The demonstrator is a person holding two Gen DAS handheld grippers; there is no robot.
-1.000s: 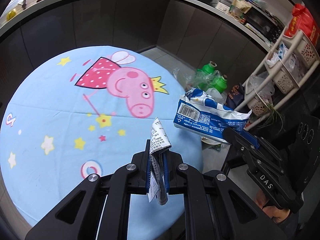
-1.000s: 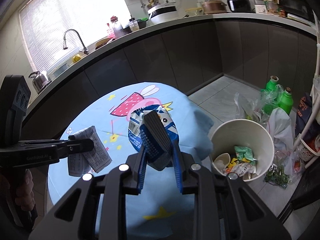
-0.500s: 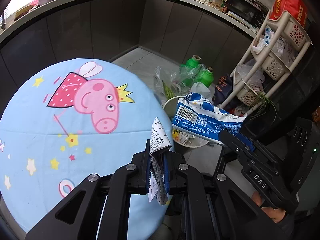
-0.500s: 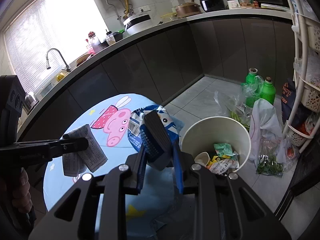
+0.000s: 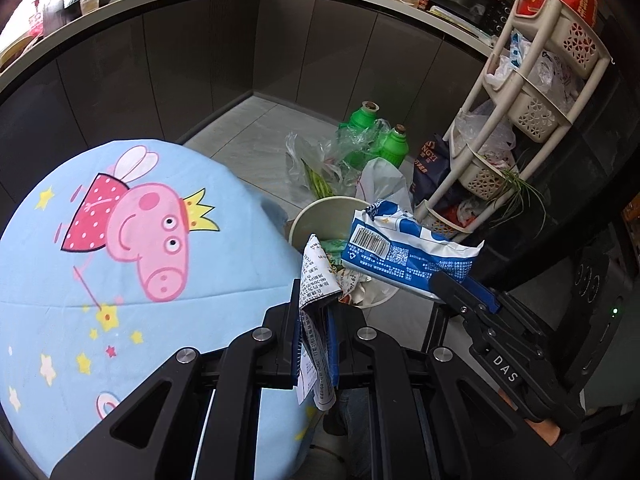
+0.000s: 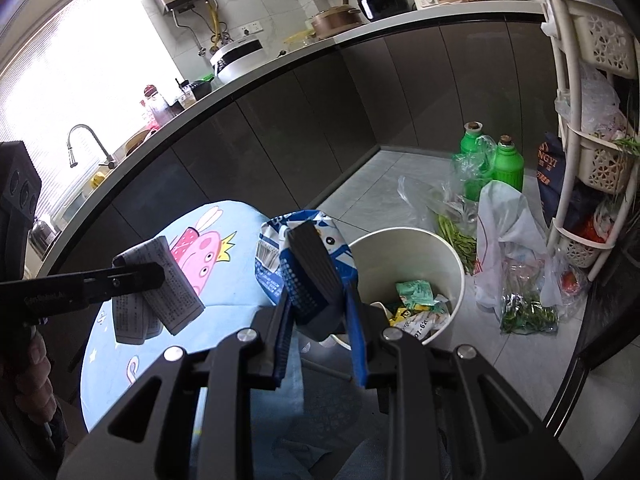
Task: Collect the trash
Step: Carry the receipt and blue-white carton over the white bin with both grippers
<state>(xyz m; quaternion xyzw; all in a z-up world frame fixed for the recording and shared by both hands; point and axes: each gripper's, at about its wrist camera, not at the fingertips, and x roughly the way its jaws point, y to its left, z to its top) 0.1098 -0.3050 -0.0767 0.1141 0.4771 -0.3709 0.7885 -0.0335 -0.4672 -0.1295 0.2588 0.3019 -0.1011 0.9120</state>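
Your left gripper (image 5: 314, 320) is clamped on a folded leaflet (image 5: 316, 276), long axis upright, just beside the bin (image 6: 408, 248). Your right gripper (image 6: 318, 300) pinches a blue wrapper (image 5: 404, 252), lengthwise level, over the bin's rim.

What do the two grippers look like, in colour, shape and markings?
Both are matte black angular frames with silver round bolts and blue ribbed pads on the fingers. The right gripper carries white "DAS" lettering; the left gripper shows faint, unreadable lettering on its side.

both tools (image 5: 314, 320) nearer bin (image 6: 408, 240), seemingly
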